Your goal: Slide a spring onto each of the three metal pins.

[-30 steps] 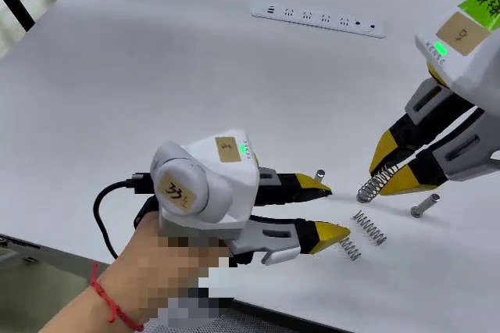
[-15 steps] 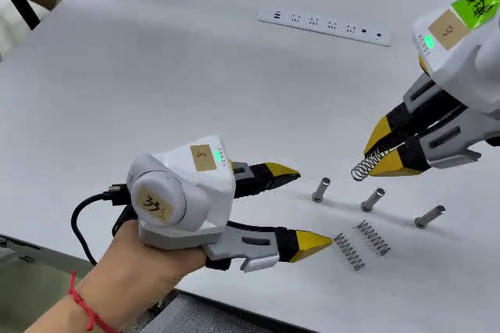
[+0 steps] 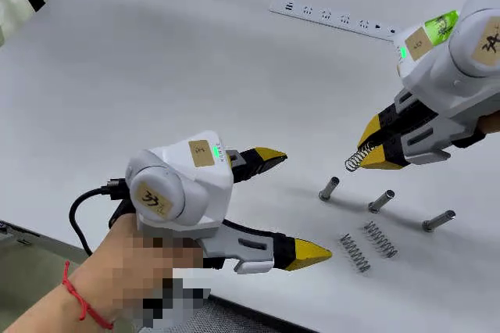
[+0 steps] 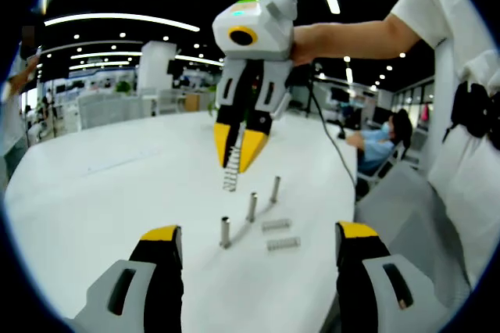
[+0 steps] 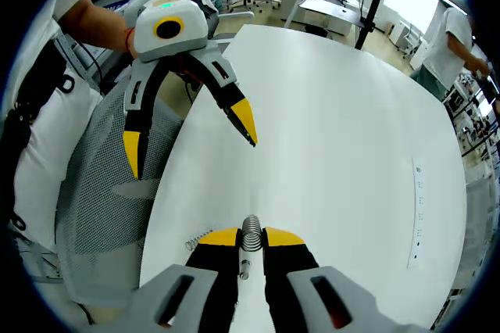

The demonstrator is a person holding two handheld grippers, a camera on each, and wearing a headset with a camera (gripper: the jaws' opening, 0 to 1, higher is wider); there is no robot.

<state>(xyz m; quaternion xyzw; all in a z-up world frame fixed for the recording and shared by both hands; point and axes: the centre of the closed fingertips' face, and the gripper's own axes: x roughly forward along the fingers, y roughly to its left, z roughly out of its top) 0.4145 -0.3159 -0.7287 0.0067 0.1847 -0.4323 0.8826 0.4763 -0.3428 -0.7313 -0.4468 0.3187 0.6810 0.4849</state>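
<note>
My right gripper (image 3: 367,153) has risen from the counter (image 3: 156,75) with 1 spring (image 3: 356,160) pinched by its top end in nearly closed jaws. A second ago that spring hung low beside the 2 loose springs (image 3: 354,252). Now it dangles just above the leftmost pin (image 3: 329,188). My left gripper (image 3: 298,205) has backed away from that pin, jaws spread wide and holding nothing. All 3 pins (image 3: 381,201) are bare, so I judge the first threading is about to start.
</note>
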